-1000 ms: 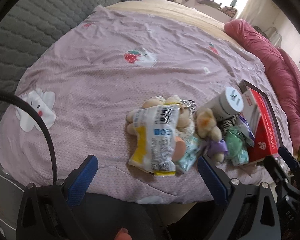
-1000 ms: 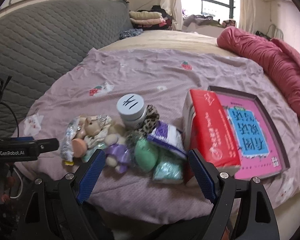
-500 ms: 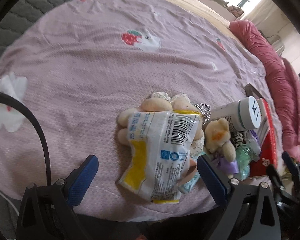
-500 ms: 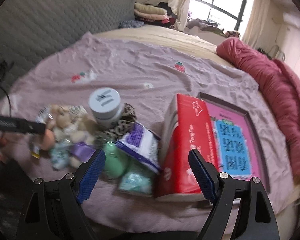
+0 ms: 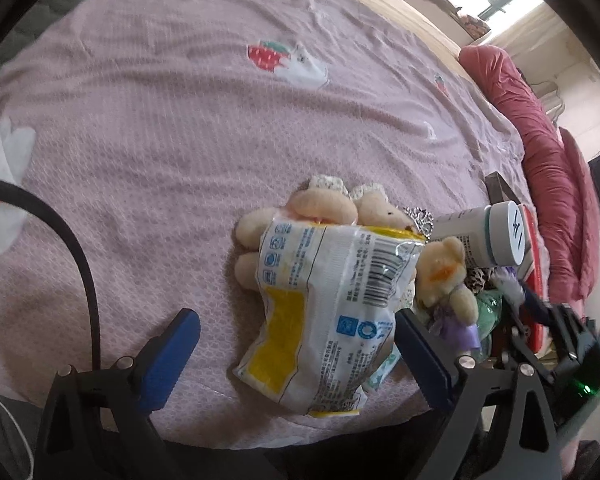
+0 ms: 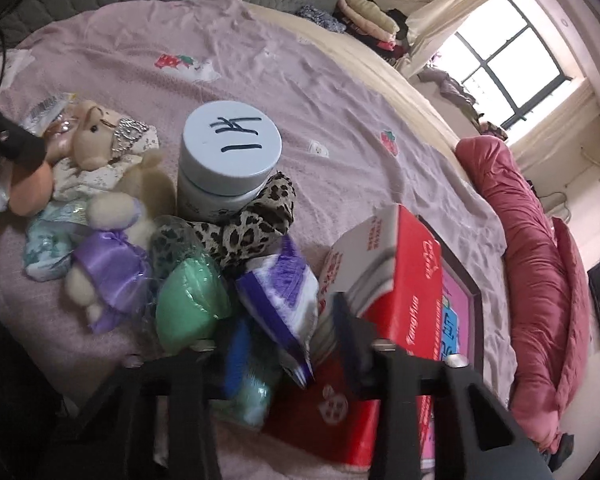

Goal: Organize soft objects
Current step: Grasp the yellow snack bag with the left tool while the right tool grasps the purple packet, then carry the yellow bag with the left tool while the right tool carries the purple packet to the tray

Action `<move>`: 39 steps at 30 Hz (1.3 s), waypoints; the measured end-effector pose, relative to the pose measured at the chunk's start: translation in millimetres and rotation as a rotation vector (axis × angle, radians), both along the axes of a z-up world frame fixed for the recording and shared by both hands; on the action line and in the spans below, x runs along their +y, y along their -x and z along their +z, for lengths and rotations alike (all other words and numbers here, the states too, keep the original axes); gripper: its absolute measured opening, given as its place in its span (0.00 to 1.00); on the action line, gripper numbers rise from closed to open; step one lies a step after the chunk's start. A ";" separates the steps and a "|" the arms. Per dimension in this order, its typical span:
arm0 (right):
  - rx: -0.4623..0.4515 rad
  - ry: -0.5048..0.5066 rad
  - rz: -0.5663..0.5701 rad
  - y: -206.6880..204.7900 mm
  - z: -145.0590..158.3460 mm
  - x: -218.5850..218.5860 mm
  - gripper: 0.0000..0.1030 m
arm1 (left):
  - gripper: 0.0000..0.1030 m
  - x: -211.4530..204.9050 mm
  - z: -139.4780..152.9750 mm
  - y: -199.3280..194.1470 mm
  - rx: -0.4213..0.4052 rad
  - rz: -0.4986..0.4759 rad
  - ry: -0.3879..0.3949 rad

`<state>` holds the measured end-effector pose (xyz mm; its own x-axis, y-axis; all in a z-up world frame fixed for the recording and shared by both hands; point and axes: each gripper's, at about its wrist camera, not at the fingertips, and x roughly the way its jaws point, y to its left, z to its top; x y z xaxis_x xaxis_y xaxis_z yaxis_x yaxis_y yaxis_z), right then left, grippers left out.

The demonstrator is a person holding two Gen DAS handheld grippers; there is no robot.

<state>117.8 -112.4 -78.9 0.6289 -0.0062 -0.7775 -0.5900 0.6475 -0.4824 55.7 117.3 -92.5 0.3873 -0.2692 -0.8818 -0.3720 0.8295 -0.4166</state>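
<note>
Here the step in hand looks like the first pick from the pile of soft things on the pink sheet (image 5: 172,112). In the right wrist view, the right gripper (image 6: 290,346) is low in the centre of the frame and its jaws are closing on the purple-and-white pack (image 6: 284,296), which sits between them; if the pads press already, the blur does not let one tell. The green pouch (image 6: 188,304) lies just beside, on the left, and the red box (image 6: 404,280) on the right.

In the left wrist view, the left gripper (image 5: 296,348) stands wide apart over the snack bag (image 5: 328,304), which lies across the plush bears (image 5: 320,204), not clamped.

Probably the next move calls for a firm hold on the pack alone, then a lift clear of the pouch and the jar (image 6: 230,160).
</note>
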 end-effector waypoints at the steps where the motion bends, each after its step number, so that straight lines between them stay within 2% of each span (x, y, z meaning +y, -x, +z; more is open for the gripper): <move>1: 0.003 -0.007 -0.004 -4.0 -1.0 -0.1 0.20 | 0.95 1.5 -2.9 -0.7 0.004 0.005 0.019; 4: 0.020 -0.075 -0.036 -11.0 6.3 -5.0 0.16 | 0.95 4.3 -7.5 -3.0 0.007 0.007 0.052; 5: 0.024 -0.107 -0.044 -11.7 11.6 -7.3 0.16 | 0.92 4.6 -8.4 -3.4 0.006 0.007 0.057; 9: 0.053 -0.265 -0.091 -14.9 37.3 -26.9 0.15 | 0.72 4.7 -8.2 -8.0 -0.028 -0.001 0.096; 10: 0.066 -0.295 -0.106 -14.7 41.7 -31.3 0.15 | 0.64 4.1 -8.1 -10.2 -0.033 -0.007 0.106; 11: 0.080 -0.329 -0.123 -15.8 46.2 -36.8 0.15 | 0.63 2.5 -7.5 -12.6 -0.044 -0.017 0.120; 13: 0.102 -0.387 -0.153 -19.3 54.0 -47.1 0.15 | 0.63 0.6 -6.2 -14.3 -0.051 -0.024 0.116; 18: 0.090 -0.419 -0.162 -8.3 66.6 -55.2 0.15 | 0.60 8.5 -4.1 -7.7 -0.088 0.011 0.181; 24: 0.073 -0.452 -0.158 1.7 77.7 -60.5 0.15 | 0.60 12.8 18.5 2.4 -0.132 0.023 0.164; 30: 0.053 -0.537 -0.179 6.5 95.5 -75.0 0.15 | 0.60 -6.3 61.3 7.4 -0.197 -0.036 0.071; 39: -0.023 -0.651 -0.235 17.4 136.5 -116.0 0.15 | 0.60 -60.8 129.1 -4.0 -0.313 -0.157 0.039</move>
<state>100.4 -228.4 57.6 0.6846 0.3192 -0.6554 -0.3929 0.9188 0.0371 59.7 56.4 36.5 0.5881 -0.3782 -0.7149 -0.0903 0.8477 -0.5228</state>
